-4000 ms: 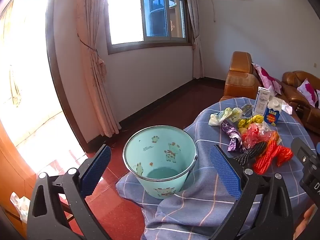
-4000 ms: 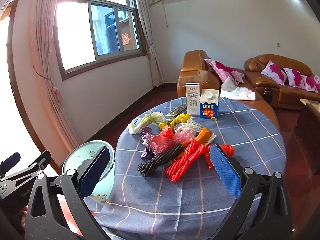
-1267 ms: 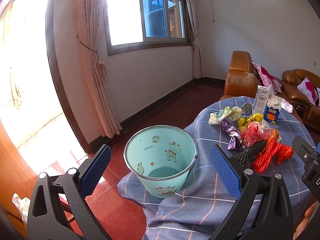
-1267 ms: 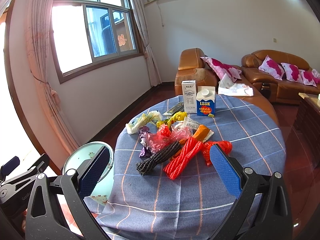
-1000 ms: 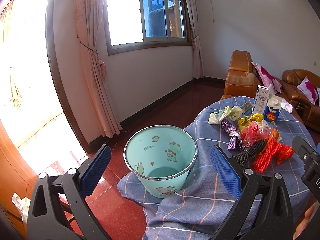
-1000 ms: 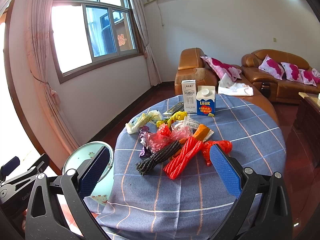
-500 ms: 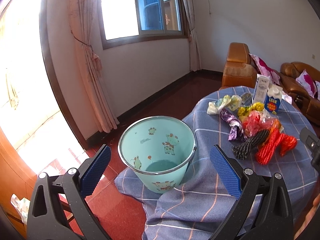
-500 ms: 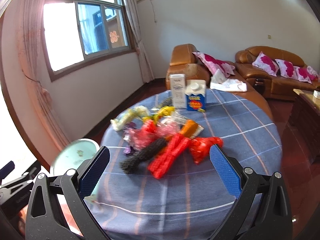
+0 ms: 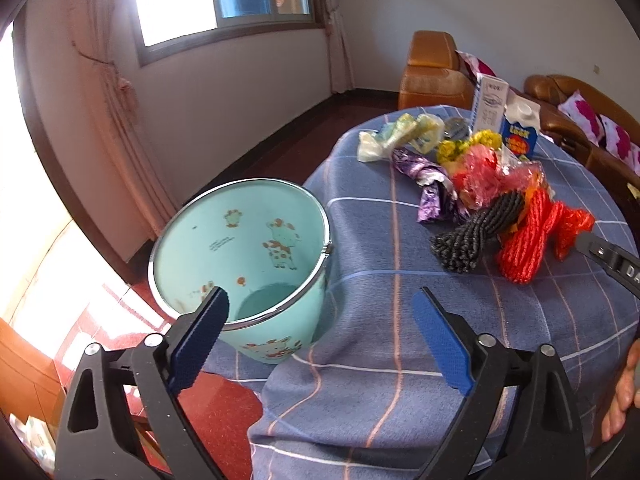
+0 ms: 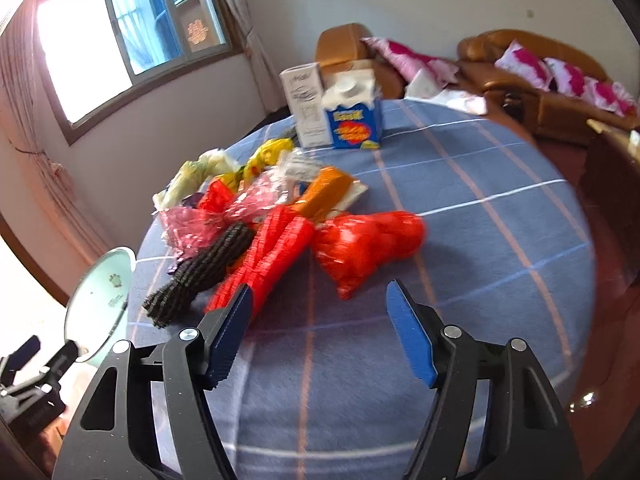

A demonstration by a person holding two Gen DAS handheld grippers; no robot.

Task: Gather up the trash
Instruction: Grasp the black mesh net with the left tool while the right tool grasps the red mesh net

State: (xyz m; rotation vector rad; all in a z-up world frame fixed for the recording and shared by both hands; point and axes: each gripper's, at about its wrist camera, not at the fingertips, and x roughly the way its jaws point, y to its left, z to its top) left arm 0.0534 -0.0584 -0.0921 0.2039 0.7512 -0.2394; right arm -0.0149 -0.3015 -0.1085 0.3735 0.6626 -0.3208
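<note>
A pile of trash lies on the round table with a blue checked cloth (image 10: pixel 480 208): a red net bag (image 10: pixel 364 244), a red ribbed bundle (image 10: pixel 268 260), a black ribbed bundle (image 10: pixel 200 272), pink, purple and yellow wrappers, and two cartons (image 10: pixel 352 120). A light green bucket (image 9: pixel 244 256) stands at the table's left edge and is empty. My right gripper (image 10: pixel 320 304) is open, just short of the red net bag. My left gripper (image 9: pixel 320 312) is open, low beside the bucket's rim. The pile also shows in the left wrist view (image 9: pixel 520 236).
Brown leather sofas with pink cushions (image 10: pixel 540 72) stand behind the table. A window and curtain (image 9: pixel 120 92) are at the left wall. The floor is red tile (image 9: pixel 132 304). A hand (image 9: pixel 624 396) shows at the right edge.
Both grippers have moved forward and down toward the table. The right one has closed in on the red bundles and its jaws have narrowed a little. The left one now looks down into the bucket.
</note>
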